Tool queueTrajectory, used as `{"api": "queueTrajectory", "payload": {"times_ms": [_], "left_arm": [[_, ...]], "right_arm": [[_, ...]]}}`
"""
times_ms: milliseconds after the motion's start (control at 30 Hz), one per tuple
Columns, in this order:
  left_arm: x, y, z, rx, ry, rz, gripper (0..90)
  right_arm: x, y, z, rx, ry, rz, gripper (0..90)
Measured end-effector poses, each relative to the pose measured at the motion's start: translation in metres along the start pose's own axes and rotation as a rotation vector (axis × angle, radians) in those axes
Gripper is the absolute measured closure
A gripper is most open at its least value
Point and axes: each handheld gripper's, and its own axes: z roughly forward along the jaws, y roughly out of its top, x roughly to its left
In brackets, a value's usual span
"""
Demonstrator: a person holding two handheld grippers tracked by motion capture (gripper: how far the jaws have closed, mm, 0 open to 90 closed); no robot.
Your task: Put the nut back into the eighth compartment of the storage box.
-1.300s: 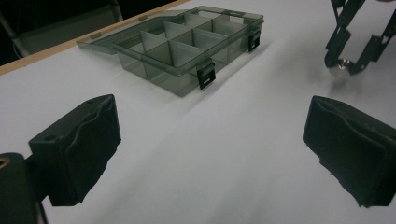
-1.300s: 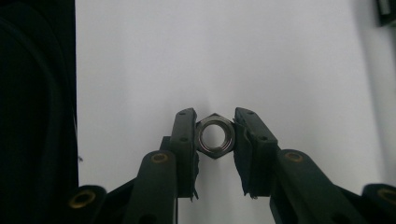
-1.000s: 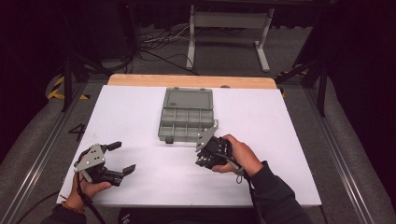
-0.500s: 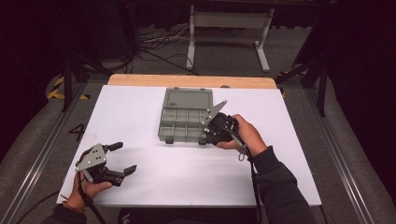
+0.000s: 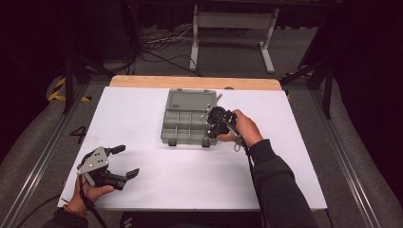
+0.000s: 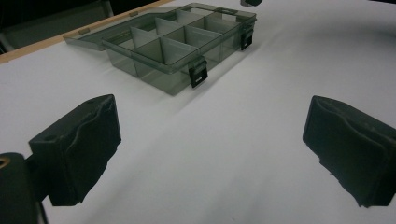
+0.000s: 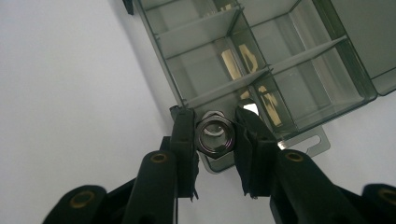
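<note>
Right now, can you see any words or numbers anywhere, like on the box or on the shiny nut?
No readable text: none.
Organizer box: no label or number shows on its lid or walls.
Nut held in the right tool: no marking can be made out.
Yellowish shapes seen through the box's clear bottom: too blurred to tell whether they are writing.
Left tool: no lettering shows.

Open organizer box (image 5: 186,118) mid-table; bare tabletop (image 5: 190,173) between it and left gripper (image 5: 124,161).
</note>
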Motion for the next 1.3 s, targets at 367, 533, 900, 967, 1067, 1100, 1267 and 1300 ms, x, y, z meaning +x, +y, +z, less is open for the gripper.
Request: {"api": "queueTrajectory", "payload": {"times_ms": [367, 533, 900, 967, 1067, 1100, 1267, 1300], "left_arm": [[0.0, 0.0, 0.0, 0.007, -0.003, 0.002, 4.8], [0.0, 0.0, 0.001, 0.009, -0.006, 0.002, 4.8], [0.0, -0.001, 0.001, 0.01, -0.006, -0.001, 4.8], [0.0, -0.001, 0.001, 0.01, -0.006, -0.002, 4.8], [0.0, -0.001, 0.002, 0.013, -0.006, 0.002, 4.8], [0.0, -0.001, 0.002, 0.014, -0.005, 0.003, 4.8], [0.0, -0.001, 0.002, 0.014, -0.006, 0.002, 4.8], [0.0, -0.001, 0.002, 0.014, -0.007, 0.002, 4.8]], "right_arm": [[-0.003, -0.003, 0.01, 0.041, 0.007, 0.007, 70.5], [-0.005, -0.004, 0.012, 0.054, -0.002, 0.012, 70.4], [-0.005, -0.004, 0.013, 0.058, 0.002, 0.019, 70.3], [-0.005, -0.004, 0.013, 0.057, 0.001, 0.018, 70.3], [-0.007, -0.005, 0.013, 0.052, -0.013, 0.017, 70.3], [-0.008, -0.005, 0.013, 0.055, -0.014, 0.027, 70.3], [-0.011, -0.005, 0.016, 0.052, -0.013, 0.035, 70.3], [-0.011, -0.005, 0.017, 0.05, -0.014, 0.039, 70.3]]}}
